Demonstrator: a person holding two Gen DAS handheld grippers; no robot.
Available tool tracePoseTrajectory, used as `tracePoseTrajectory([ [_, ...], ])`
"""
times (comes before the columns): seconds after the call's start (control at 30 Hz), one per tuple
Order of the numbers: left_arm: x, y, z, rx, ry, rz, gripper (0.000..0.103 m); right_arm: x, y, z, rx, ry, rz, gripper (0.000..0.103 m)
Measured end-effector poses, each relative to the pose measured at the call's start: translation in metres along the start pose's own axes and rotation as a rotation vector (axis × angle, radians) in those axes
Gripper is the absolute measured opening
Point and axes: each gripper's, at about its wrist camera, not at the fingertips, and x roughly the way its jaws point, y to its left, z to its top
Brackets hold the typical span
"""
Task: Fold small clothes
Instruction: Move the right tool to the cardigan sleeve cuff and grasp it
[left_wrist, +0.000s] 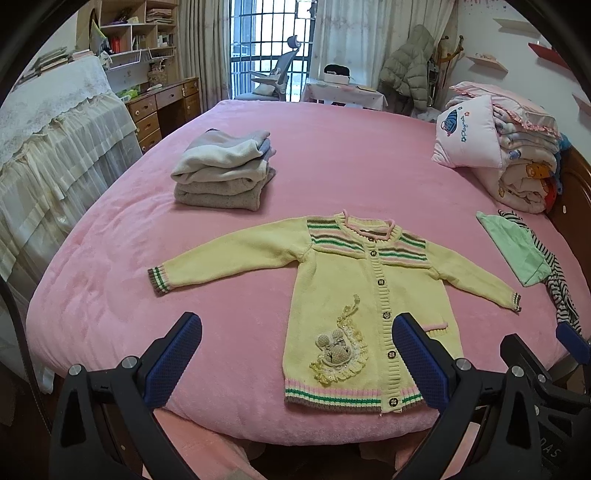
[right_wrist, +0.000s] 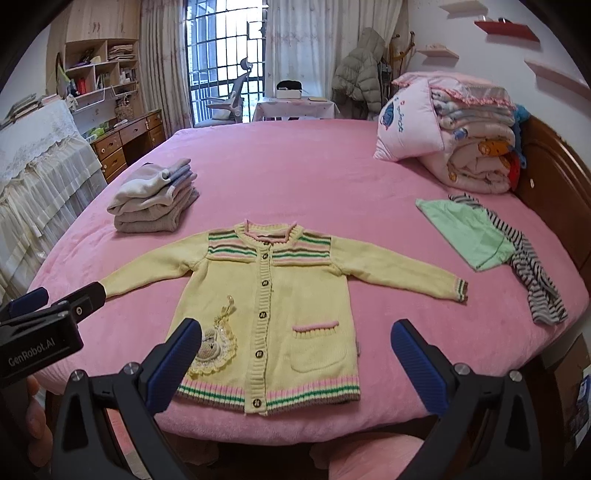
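A small yellow knitted cardigan lies flat and buttoned on the pink bed, both sleeves spread out, hem toward me. It has striped shoulders, a mouse patch and a small pocket. My left gripper hovers open above the hem's left part, nothing between its blue pads. My right gripper is open too, over the hem's right half, holding nothing. The left gripper's body shows at the left edge of the right wrist view.
A stack of folded grey clothes sits at the back left. A green garment and a striped one lie loose at the right. Piled quilts and a pillow stand by the wooden headboard.
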Motion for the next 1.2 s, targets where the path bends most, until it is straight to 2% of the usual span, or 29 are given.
tracePoseTrajectory([
  [0.2, -0.001, 0.004, 0.006, 0.009, -0.028, -0.001, 0.102, -0.003, 0.011, 0.007, -0.038, -0.042, -0.022, 0.103],
  [0.37, 0.001, -0.002, 0.013, 0.045, -0.021, -0.003, 0.102, -0.001, 0.009, 0.015, -0.048, -0.068, -0.062, 0.102],
  [0.57, 0.006, -0.024, 0.028, 0.117, -0.033, -0.041, 0.102, 0.007, -0.018, 0.027, 0.016, -0.088, -0.095, 0.099],
  [0.63, 0.011, -0.038, 0.031, 0.149, -0.046, -0.057, 0.102, 0.015, -0.038, 0.030, 0.061, -0.074, -0.082, 0.096],
  [0.7, 0.019, -0.055, 0.034, 0.184, -0.056, -0.069, 0.102, 0.024, -0.058, 0.031, 0.096, -0.068, -0.099, 0.089],
  [0.97, 0.076, -0.140, 0.044, 0.344, -0.074, -0.118, 0.102, 0.070, -0.137, 0.026, 0.206, -0.004, -0.143, 0.088],
  [1.07, 0.110, -0.173, 0.044, 0.387, -0.053, -0.124, 0.102, 0.091, -0.167, 0.019, 0.262, 0.018, -0.135, 0.088],
  [1.2, 0.167, -0.217, 0.042, 0.434, 0.037, -0.146, 0.102, 0.121, -0.200, 0.011, 0.307, 0.051, -0.163, 0.088],
])
